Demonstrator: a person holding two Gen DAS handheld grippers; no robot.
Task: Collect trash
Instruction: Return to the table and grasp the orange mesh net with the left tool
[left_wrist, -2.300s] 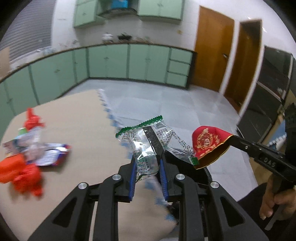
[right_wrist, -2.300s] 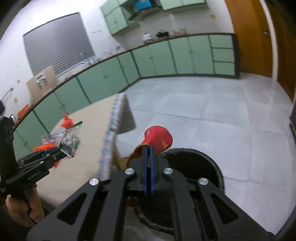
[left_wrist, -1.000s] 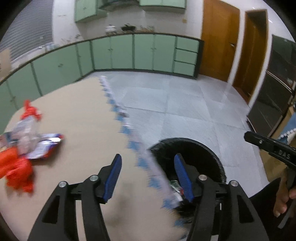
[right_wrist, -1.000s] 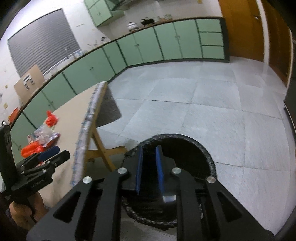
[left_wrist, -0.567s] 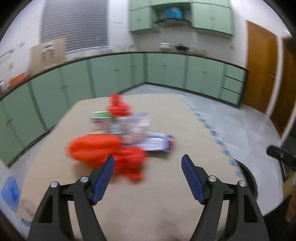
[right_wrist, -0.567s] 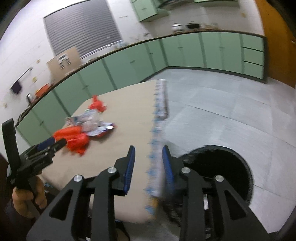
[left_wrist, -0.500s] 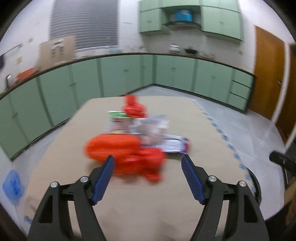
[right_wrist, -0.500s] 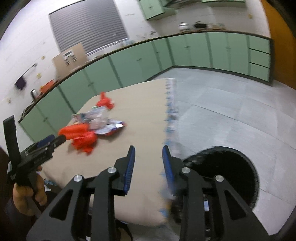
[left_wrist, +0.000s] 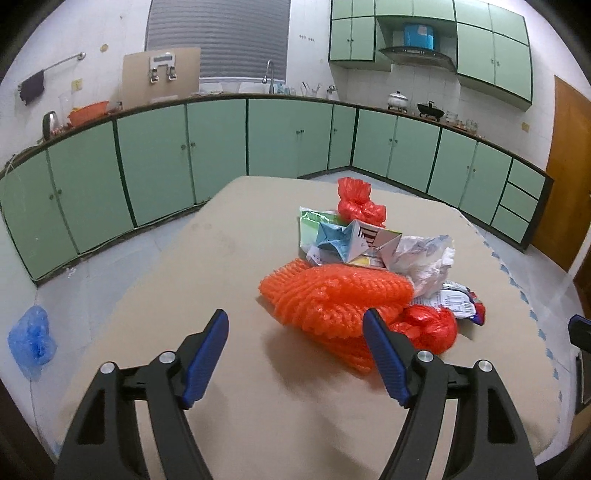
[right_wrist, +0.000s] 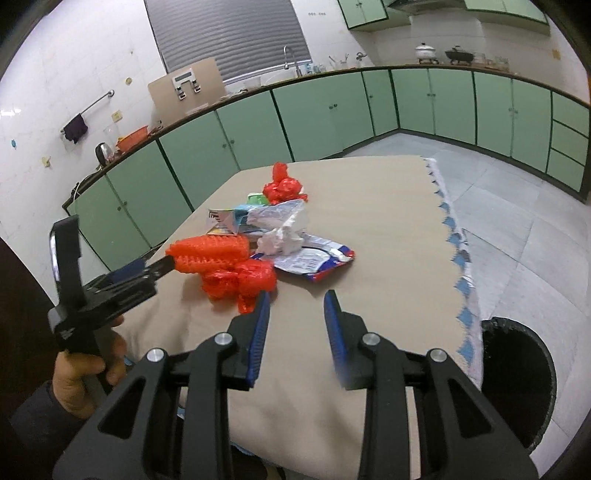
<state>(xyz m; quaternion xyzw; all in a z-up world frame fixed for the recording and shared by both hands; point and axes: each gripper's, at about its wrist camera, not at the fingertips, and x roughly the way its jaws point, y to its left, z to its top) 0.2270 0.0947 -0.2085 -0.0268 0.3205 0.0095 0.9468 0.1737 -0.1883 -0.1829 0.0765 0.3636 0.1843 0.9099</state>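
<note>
Both tongs hang empty over the table (left_wrist: 229, 398), ready for another pick: the left gripper (left_wrist: 295, 354) gapes wide beside the trash pile (left_wrist: 354, 280), the right gripper (right_wrist: 295, 325) stands narrower, bin (right_wrist: 517, 384) alongside.

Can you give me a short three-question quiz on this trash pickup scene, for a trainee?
1. True or false: the left gripper is clamped on the orange foam net.
2. Which lies farthest from the grippers on the table? A) white crumpled paper B) knotted red bag C) orange foam net
3. Fill in: beside the table, on the floor, stands a black ____.

Key: 1 false, both grippers are open and hold nothing, the right gripper too. 2 B. 3 bin.
</note>
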